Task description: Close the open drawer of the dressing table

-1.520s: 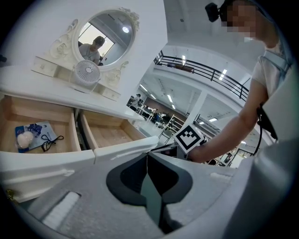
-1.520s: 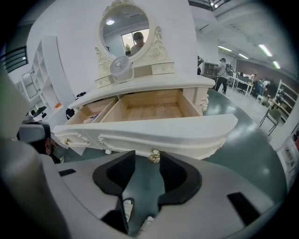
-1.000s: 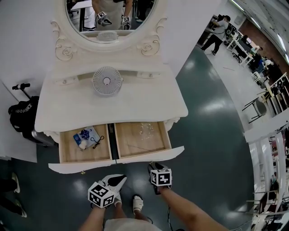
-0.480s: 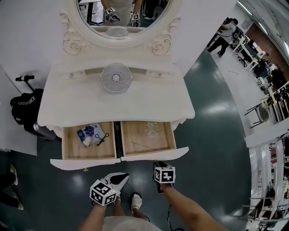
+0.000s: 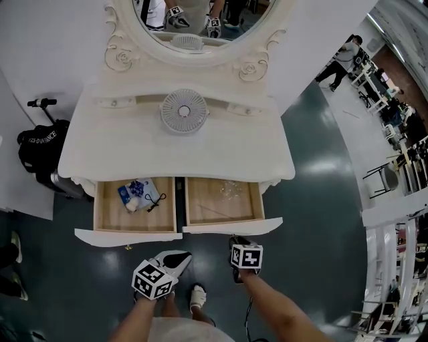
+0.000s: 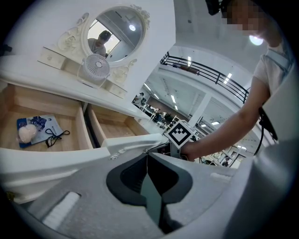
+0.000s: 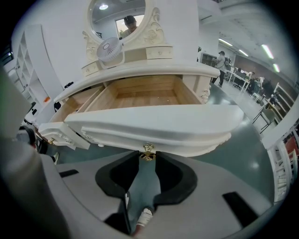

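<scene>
The white dressing table [image 5: 120, 157] has two wooden drawers pulled out side by side. The right drawer [image 5: 224, 212] has a gold knob [image 7: 148, 153] under its white front [image 7: 154, 123]. My right gripper [image 7: 148, 157] points down at that front, and its fingertips close on the knob from both sides. In the head view the right gripper [image 5: 235, 240] sits just below the right drawer's front. My left gripper [image 5: 182, 255] hangs below the gap between the drawers, apart from the left drawer [image 5: 134, 217]. Its jaws [image 6: 146, 151] meet with nothing between them.
A round white fan [image 5: 184, 110] stands on the tabletop under the oval mirror [image 5: 194, 20]. A blue packet [image 5: 137, 194] and a black cord lie in the left drawer. A black bag [image 5: 40, 153] sits left of the table. Dark green floor spreads to the right.
The head view has shifted, so the table sits further right and higher. Both drawers stay open. Both grippers stay below the drawer fronts, the right one at the right drawer.
</scene>
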The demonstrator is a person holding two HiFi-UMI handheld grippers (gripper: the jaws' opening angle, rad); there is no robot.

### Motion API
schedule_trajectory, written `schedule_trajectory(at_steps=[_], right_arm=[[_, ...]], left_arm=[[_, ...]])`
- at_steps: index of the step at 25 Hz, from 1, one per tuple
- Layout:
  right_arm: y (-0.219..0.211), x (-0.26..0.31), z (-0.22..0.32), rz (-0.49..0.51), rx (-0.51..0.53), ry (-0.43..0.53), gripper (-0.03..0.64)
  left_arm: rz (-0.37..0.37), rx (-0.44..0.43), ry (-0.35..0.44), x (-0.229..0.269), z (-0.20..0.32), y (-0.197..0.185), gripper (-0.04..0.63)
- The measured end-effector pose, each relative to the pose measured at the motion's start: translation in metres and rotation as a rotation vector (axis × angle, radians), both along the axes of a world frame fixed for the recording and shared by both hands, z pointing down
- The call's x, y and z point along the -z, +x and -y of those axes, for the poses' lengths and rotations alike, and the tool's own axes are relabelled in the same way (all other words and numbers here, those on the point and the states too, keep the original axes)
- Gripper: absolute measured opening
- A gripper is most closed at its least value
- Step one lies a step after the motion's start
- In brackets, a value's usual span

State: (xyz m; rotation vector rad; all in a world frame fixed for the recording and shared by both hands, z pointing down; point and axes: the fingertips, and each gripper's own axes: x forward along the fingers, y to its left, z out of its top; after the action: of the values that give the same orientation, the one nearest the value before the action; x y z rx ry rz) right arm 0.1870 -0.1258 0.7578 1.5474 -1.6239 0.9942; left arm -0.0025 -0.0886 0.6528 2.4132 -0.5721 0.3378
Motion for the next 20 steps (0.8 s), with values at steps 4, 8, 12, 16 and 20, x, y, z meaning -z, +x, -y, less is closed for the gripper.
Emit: schedule_trajectory(at_steps=[4,8,12,16,20], right_arm=[[0.0,-0.004,0.005,0.005,0.002,-0.008,0.118],[0.0,-0.003,0.013,0.006,0.007,-0.012,0.118],[0.0,-0.002,0.023,0.002,0.017,-0.011,0.117],[0.0,0.003,0.033,-0.007,0.017,-0.012,0.117],[0.0,0.001,0.042,-0.001,0.02,-0.01,0.117]], left_arm=[[-0.001,0.0,-0.004,0.0,0.004,0.001,0.011],[-0.003,-0.002,-0.008,-0.001,0.006,0.003,0.011],[-0.009,0.002,-0.01,0.0,0.011,0.005,0.011],[-0.013,-0.001,-0.011,0.001,0.016,0.007,0.011],[-0.016,-0.001,-0.012,0.001,0.022,0.009,0.011]])
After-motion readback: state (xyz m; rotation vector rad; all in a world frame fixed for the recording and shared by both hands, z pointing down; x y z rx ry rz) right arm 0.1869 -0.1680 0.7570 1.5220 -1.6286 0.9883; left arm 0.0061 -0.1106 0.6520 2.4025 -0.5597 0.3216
